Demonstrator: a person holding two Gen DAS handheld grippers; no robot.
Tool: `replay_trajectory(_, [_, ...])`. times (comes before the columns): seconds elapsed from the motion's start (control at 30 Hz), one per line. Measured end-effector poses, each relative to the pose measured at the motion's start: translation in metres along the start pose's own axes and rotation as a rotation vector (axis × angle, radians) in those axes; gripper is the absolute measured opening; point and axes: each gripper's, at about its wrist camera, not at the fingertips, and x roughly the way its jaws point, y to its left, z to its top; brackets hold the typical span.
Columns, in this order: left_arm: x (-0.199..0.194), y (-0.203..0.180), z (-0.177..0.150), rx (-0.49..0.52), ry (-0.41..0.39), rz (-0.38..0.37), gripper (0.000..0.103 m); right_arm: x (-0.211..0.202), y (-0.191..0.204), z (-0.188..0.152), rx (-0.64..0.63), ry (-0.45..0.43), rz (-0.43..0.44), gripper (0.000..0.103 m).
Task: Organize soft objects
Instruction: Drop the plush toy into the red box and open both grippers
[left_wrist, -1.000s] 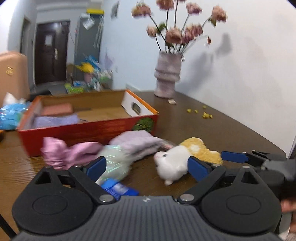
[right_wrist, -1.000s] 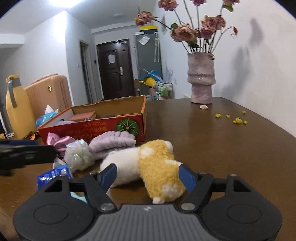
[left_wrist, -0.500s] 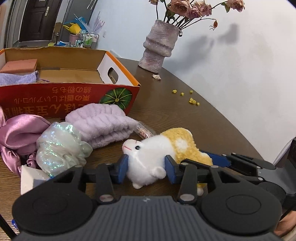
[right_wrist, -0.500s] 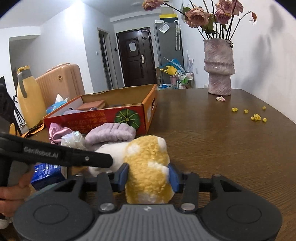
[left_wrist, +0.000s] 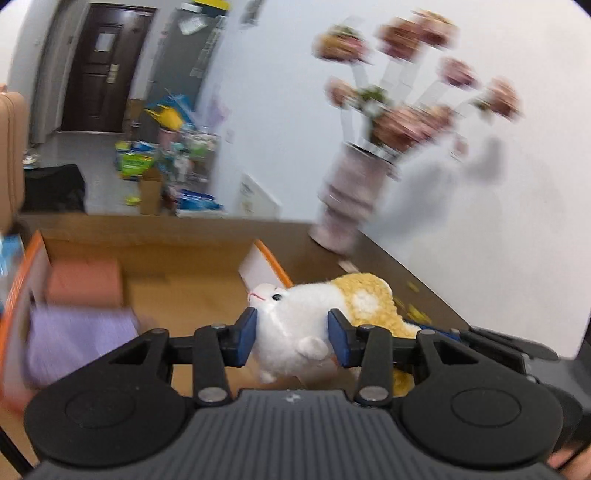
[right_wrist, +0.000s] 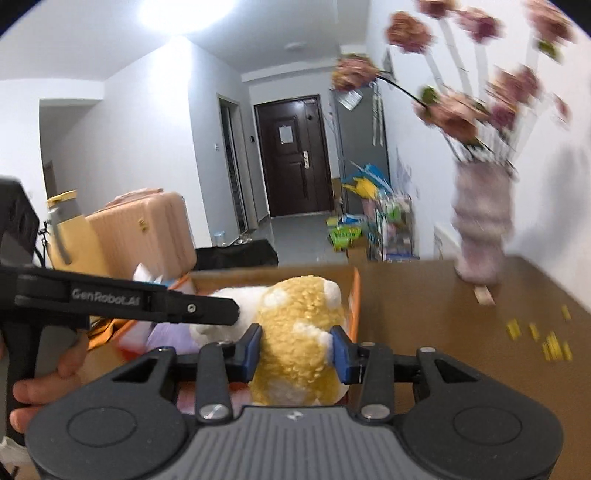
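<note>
A white and yellow plush toy (left_wrist: 306, 317) is held in the air by both grippers over the orange cardboard box (left_wrist: 177, 273). My left gripper (left_wrist: 291, 338) is shut on its white head end. My right gripper (right_wrist: 295, 349) is shut on its yellow rear end (right_wrist: 299, 332). The left gripper's arm (right_wrist: 122, 301) crosses the right wrist view from the left. Inside the box lie a lilac cloth (left_wrist: 77, 339) and a pink block (left_wrist: 85, 282).
A pink vase of dried flowers (left_wrist: 351, 199) stands on the brown table (right_wrist: 461, 332) at the back right, near the wall. Yellow crumbs (right_wrist: 546, 339) lie on the table to the right. A suitcase (right_wrist: 144, 229) stands beyond the table's left side.
Both grippers have lifted the plush toy off the table and carried it forward over the box. The loose cloths on the table have dropped out of view.
</note>
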Motion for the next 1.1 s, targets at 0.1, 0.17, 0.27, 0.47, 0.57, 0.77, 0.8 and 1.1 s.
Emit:
replay_trajectory(0.1, [0.051, 0.036, 0.032, -0.055, 0.019, 0.030, 0.042, 0.069, -0.004, 0.026, -0.002, 0.039, -0.028, 0.039])
replay_trajectory(0.17, [0.088, 0.059, 0.042, -0.105, 0.050, 0.051, 0.042, 0.114, -0.010, 0.035, -0.002, 0.092, -0.055, 0.039])
replay_trajectory(0.27, [0.133, 0.080, 0.048, -0.133, 0.107, 0.110, 0.042, 0.168, -0.016, 0.037, -0.007, 0.187, -0.087, 0.039])
replay_trajectory(0.47, [0.166, 0.092, 0.039, -0.088, 0.179, 0.185, 0.042, 0.216, -0.006, 0.025, -0.124, 0.342, -0.205, 0.044])
replay_trajectory(0.57, [0.149, 0.089, 0.039, -0.054, 0.151, 0.193, 0.042, 0.209, 0.002, 0.027, -0.141, 0.340, -0.218, 0.041])
replay_trajectory(0.77, [0.060, 0.071, 0.064, 0.078, 0.058, 0.263, 0.045, 0.129, 0.008, 0.073, -0.157, 0.230, -0.217, 0.044])
replay_trajectory(0.8, [0.038, 0.067, 0.067, 0.112, 0.031, 0.286, 0.047, 0.107, 0.010, 0.082, -0.171, 0.202, -0.217, 0.046])
replay_trajectory(1.1, [-0.150, 0.044, 0.053, 0.213, -0.221, 0.505, 0.098, -0.061, 0.017, 0.107, -0.236, 0.007, -0.155, 0.090])
